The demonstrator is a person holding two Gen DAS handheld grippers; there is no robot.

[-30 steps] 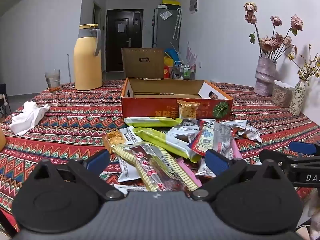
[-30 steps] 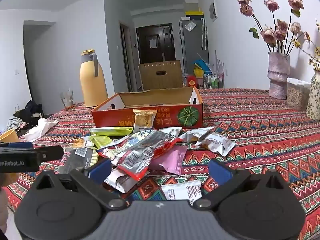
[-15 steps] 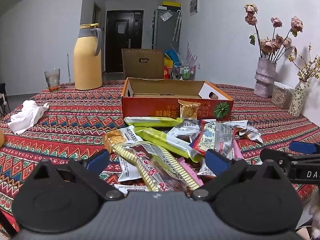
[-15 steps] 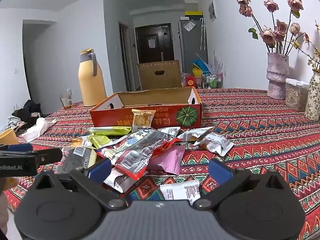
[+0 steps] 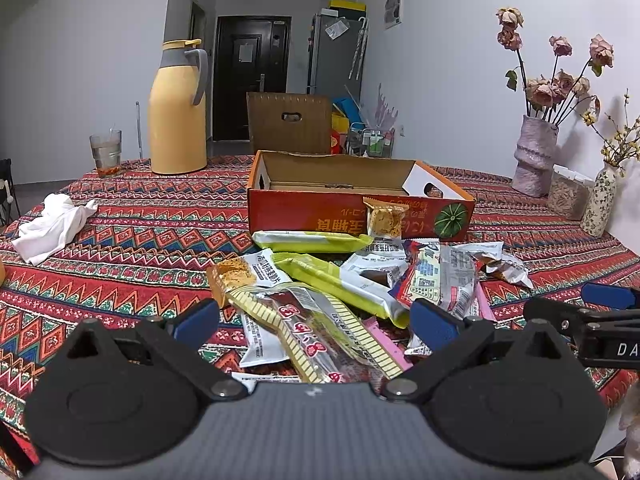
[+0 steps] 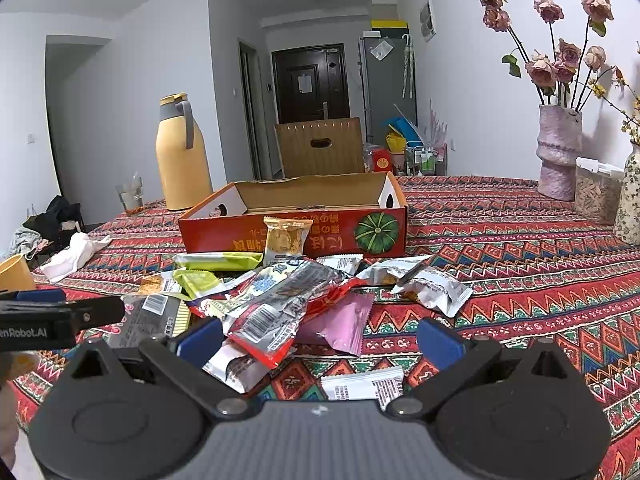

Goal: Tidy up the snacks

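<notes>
An open red cardboard box [image 5: 304,216] [image 6: 224,236] stands mid-table. In front of it lies a heap of snack packets. A small cracker packet [image 5: 384,220] [image 6: 286,240] leans against the box front. My left gripper [image 5: 315,322] is open, hovering low over a long striped packet [image 5: 320,332] and a yellow-green bar [image 5: 340,284]. My right gripper [image 6: 320,340] is open too, above a red-and-silver packet [image 6: 276,312], a pink packet [image 6: 344,324] and a white packet [image 6: 364,386]. Neither holds anything.
A yellow thermos jug [image 5: 178,112] and a glass [image 5: 106,152] stand at the far left, and a white cloth [image 5: 52,224] lies left. A vase of roses [image 5: 534,156], a jar [image 5: 568,196] and a small vase [image 5: 598,204] line the right edge. A yellow cup [image 6: 16,274] sits near left.
Both grippers have drifted only a little. Both stay open, and no packet on the table has moved.
</notes>
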